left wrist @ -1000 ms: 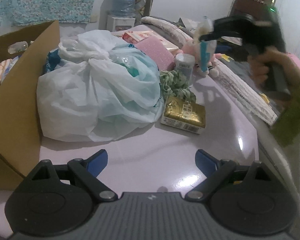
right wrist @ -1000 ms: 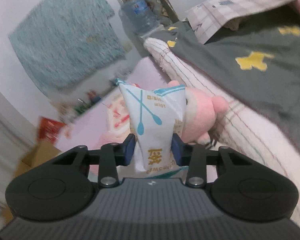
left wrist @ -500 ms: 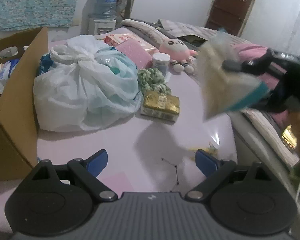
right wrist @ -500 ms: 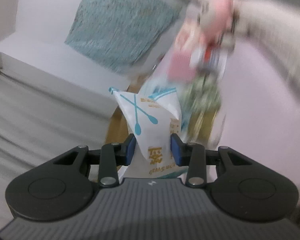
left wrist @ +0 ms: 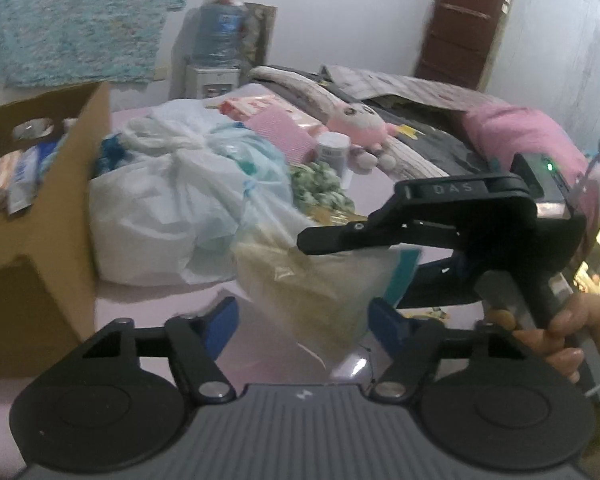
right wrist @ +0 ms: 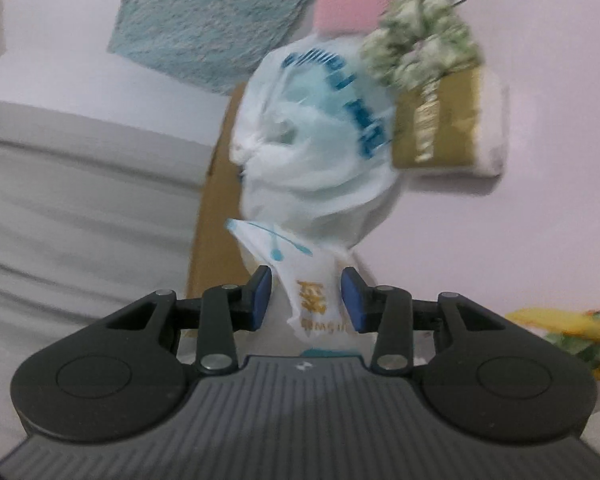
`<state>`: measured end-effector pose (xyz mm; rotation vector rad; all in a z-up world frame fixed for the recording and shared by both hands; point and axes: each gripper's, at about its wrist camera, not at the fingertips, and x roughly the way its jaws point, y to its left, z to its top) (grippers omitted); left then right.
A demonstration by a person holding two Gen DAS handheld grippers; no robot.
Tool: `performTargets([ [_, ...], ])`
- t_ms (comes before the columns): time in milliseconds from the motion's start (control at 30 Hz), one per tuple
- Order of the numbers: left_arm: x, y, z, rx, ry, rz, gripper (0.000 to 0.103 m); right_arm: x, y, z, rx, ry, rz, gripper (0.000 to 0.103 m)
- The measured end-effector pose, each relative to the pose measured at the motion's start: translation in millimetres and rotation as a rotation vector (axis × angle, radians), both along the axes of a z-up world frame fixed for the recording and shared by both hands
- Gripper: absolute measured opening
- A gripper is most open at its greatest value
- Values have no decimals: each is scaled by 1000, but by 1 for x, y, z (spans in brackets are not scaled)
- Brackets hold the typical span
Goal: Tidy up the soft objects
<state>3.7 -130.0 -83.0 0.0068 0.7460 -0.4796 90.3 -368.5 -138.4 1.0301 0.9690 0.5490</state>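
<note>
My right gripper (right wrist: 306, 300) is shut on a white soft packet with blue crossed-swab print (right wrist: 300, 276). In the left wrist view that packet (left wrist: 320, 284) hangs from the right gripper (left wrist: 312, 240), low over the pink table, between my left gripper's blue pads. My left gripper (left wrist: 302, 316) is open and empty. A knotted white plastic bag (left wrist: 180, 204) lies behind, next to an open cardboard box (left wrist: 48, 208) holding several small items. A pink plush toy (left wrist: 356, 124) lies further back.
A gold box (right wrist: 440, 120) and a green-white knotted cloth (right wrist: 420, 44) lie beside the bag. A white jar (left wrist: 332, 152), a pink pad (left wrist: 284, 128), bedding with a pink pillow (left wrist: 516, 132) at right, a water dispenser (left wrist: 216, 52) behind.
My right gripper has swung the packet from near the plush toy across the table and down, to just in front of my left gripper. The left gripper stays open.
</note>
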Motion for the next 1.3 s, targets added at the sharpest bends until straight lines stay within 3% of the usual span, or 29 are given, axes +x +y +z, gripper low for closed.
performTargets([
  [100,5,-10,-4,17,-12,-30,58,-7,-12,8,-79,-18,-49,48],
  [267,11,-22,-11,24,-11,-69,45,-25,-32,32,-277,-93,-144,49],
  [467,21,-32,-23,15,30,-88,43,-43,-34,69,-463,-243,-168,34],
  [633,18,-36,-30,20,49,-106,43,-46,-20,91,-410,-324,-45,31],
  [767,15,-30,-34,14,66,-98,44,-33,-5,67,-405,-234,40,31],
  [833,15,-29,-36,14,76,-92,44,-19,-7,35,-435,-127,53,0],
  [933,15,-25,-39,19,88,-83,44,-12,-23,21,-346,-42,16,1],
  [1067,15,-23,-40,16,93,-75,44,-19,-16,44,-326,-124,28,5],
  [1200,14,-23,-41,18,98,-72,45,-7,4,24,-422,-83,78,0],
  [1267,14,-23,-42,30,99,-71,44,-4,4,11,-360,-46,92,0],
  [1300,15,-23,-42,34,101,-69,44,-4,5,16,-376,-46,88,2],
])
